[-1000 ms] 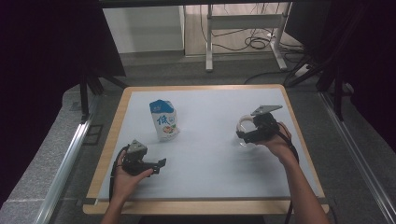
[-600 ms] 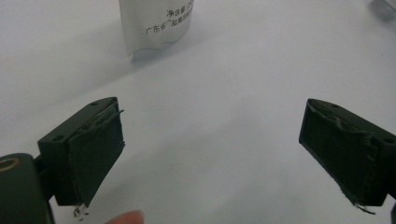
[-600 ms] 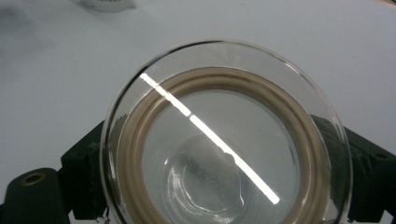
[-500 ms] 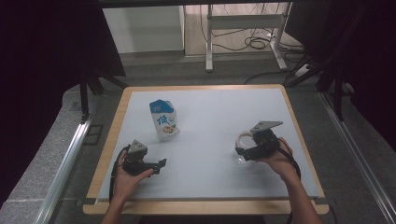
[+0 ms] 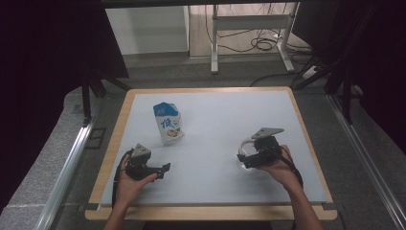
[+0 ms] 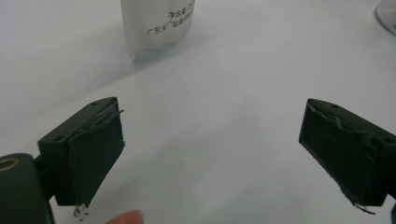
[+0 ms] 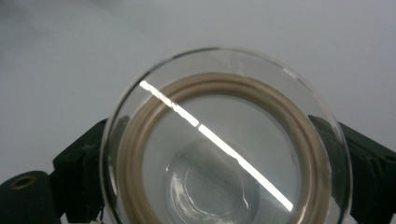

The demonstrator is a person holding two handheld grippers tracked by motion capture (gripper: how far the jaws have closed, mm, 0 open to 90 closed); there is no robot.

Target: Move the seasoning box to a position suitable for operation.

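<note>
A blue-and-white milk carton (image 5: 168,123) stands upright on the left half of the white mat (image 5: 225,115); its lower part (image 6: 158,23) shows ahead in the left gripper view. My left gripper (image 5: 162,169) rests low near the front left, open (image 6: 210,135), with nothing between its jaws. To the right, my right gripper (image 5: 250,159) is shut on a round clear glass piece with a beige ring (image 7: 224,140), one jaw on each side of its rim. That glass piece (image 5: 245,162) sits just above or on the mat; I cannot tell which.
The mat lies in a wooden-edged table (image 5: 210,212). A metal rail (image 5: 67,167) runs along the left side, and another along the right (image 5: 364,158). Behind the table stand a white frame (image 5: 249,33) and floor cables (image 5: 261,44).
My right gripper has carried the glass piece toward the front edge and slightly left. The left gripper and the carton have stayed put.
</note>
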